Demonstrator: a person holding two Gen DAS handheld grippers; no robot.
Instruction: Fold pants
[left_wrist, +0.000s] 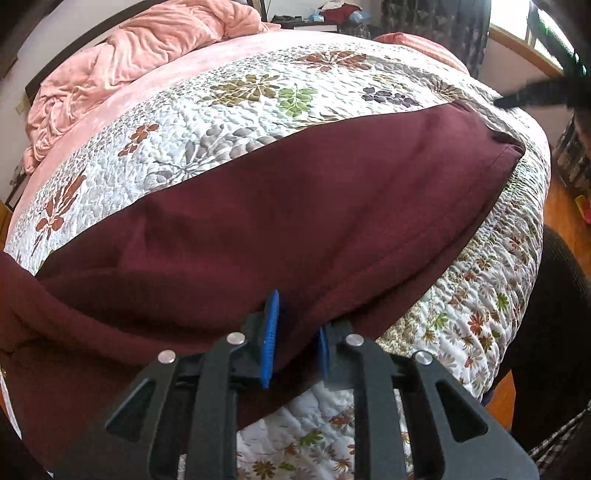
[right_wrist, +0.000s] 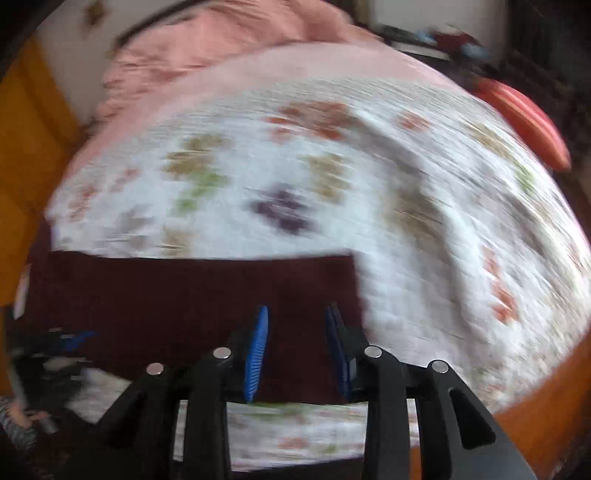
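Observation:
Dark maroon pants lie spread across a floral quilt on the bed. My left gripper has its blue pads on either side of a raised fold at the pants' near edge and seems shut on it. The right gripper shows as a black blur at the far right of the left wrist view. The right wrist view is motion-blurred. In it the pants form a dark band, and my right gripper is open above their right end, with cloth showing between the apart pads.
The white floral quilt covers the bed. A crumpled pink blanket lies at the far side. An orange striped pillow sits at the right. Wooden floor shows beyond the bed's right edge. A cluttered dark table stands behind.

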